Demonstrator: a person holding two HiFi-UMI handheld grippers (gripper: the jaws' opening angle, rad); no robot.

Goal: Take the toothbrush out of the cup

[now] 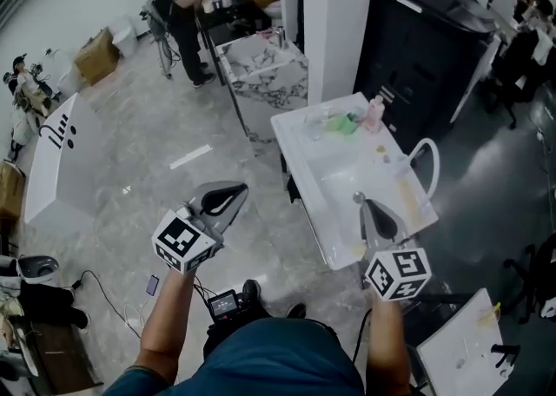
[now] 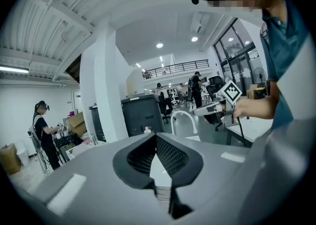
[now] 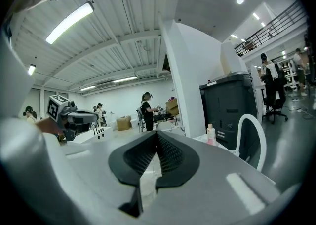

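Head view shows a white sink counter [image 1: 294, 138] with a curved tap [image 1: 423, 141]. The left gripper [image 1: 236, 188] hangs over the floor and the right gripper [image 1: 359, 200] over the basin, each with jaws pressed together on nothing. What looks like a clear cup [image 1: 315, 125] stands at the counter's far end, well apart from both; the toothbrush is too small to make out.
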